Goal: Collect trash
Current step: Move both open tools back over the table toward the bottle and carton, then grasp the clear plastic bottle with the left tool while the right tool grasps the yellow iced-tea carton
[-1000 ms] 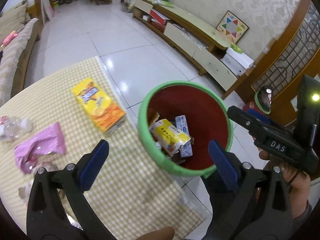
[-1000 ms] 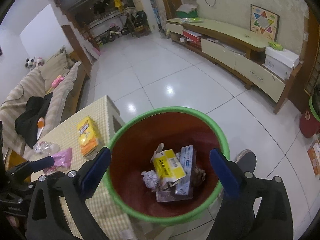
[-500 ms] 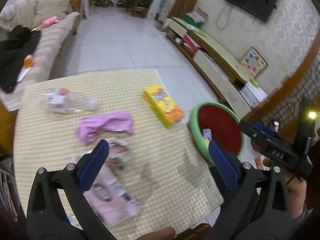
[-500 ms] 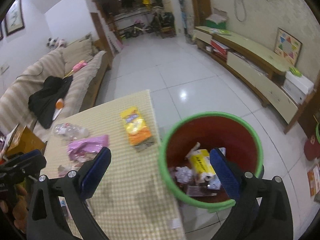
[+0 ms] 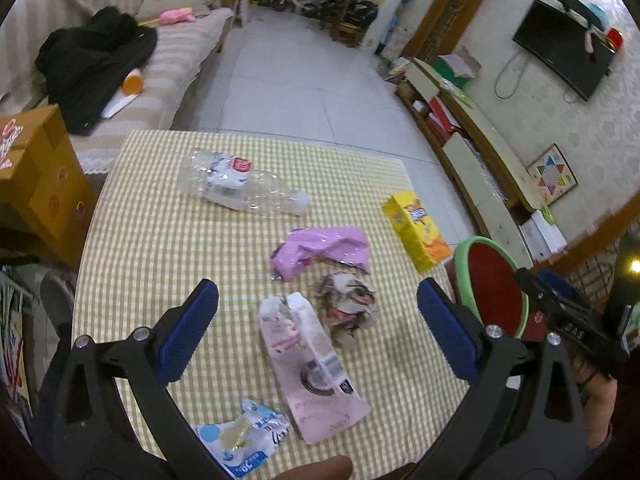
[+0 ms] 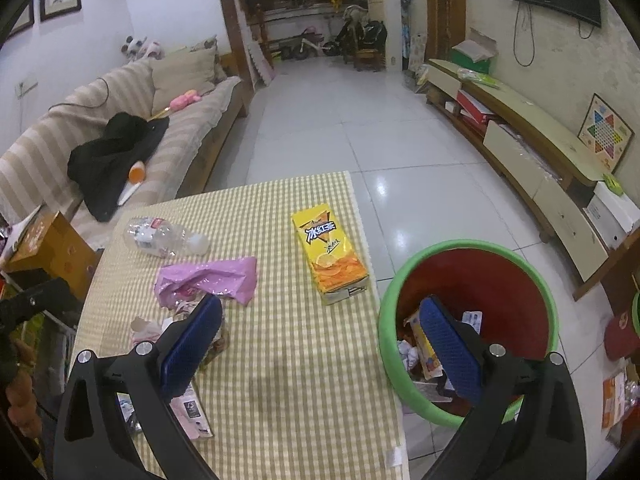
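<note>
Hovering above the checked tablecloth (image 5: 168, 240), the left gripper (image 5: 318, 330) has its blue-padded jaws spread wide with nothing between them. Under the gap lie a pale pink pouch (image 5: 316, 368) and a crumpled wad of paper (image 5: 348, 304) touching its upper right side. Beyond them sit a pink plastic wrapper (image 5: 322, 250), a crushed clear bottle (image 5: 240, 184) and, near the cloth's right edge, a yellow drink carton (image 5: 418, 228) on its side. A blue-and-white sachet (image 5: 240, 436) lies at the near edge, its lower part hidden behind the left jaw arm. A fingertip intrudes at the bottom of the frame, cut off.

The right gripper (image 6: 320, 346) is likewise held apart and empty, above bare cloth near the table's right edge. Its left pad covers part of the paper wad and pouch; its right pad hides much of the inside of the green-rimmed red bin (image 6: 536, 280), which stands on the tiled floor just beside the table. Inside, a yellow box and some white scraps show only in pieces. In the left wrist view the bin appears edge-on, its contents out of sight, partly behind the right gripper's black body. The print on the pouch and sachet is too blurred to read.
</note>
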`<state>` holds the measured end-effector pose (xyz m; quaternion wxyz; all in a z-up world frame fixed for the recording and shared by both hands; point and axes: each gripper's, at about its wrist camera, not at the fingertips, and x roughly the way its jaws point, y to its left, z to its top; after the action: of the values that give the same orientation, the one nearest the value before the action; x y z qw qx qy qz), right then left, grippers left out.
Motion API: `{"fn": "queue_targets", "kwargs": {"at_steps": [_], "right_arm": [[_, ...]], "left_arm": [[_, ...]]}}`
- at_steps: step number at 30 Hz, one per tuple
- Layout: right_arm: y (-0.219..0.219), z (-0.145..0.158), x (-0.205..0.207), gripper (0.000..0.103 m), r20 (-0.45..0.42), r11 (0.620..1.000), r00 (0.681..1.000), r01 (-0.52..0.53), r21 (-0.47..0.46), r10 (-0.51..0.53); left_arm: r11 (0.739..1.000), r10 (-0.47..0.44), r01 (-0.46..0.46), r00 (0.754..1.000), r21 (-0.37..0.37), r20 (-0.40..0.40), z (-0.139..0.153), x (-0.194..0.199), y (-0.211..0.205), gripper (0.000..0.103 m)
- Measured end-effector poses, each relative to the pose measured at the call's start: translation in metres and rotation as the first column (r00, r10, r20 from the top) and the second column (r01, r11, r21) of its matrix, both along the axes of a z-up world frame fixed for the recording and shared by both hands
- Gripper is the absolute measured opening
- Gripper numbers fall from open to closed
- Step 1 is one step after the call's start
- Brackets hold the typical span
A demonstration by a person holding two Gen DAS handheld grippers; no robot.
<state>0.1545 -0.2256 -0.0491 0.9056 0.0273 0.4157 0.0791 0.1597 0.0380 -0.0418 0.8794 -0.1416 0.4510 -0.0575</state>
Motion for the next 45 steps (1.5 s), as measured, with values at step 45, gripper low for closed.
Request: {"fn": "queue_targets", "kwargs": {"at_steps": [45], "right_arm": [[0.033,-0.142,0.166,0.091,-0.25,0.976,0.957,-0.178,-0.123,0.144]], "left_arm": [[0.91,0.412,-0.406,0.858,0.084,-0.307,-0.141,0.198,0.061,0.093]]}}
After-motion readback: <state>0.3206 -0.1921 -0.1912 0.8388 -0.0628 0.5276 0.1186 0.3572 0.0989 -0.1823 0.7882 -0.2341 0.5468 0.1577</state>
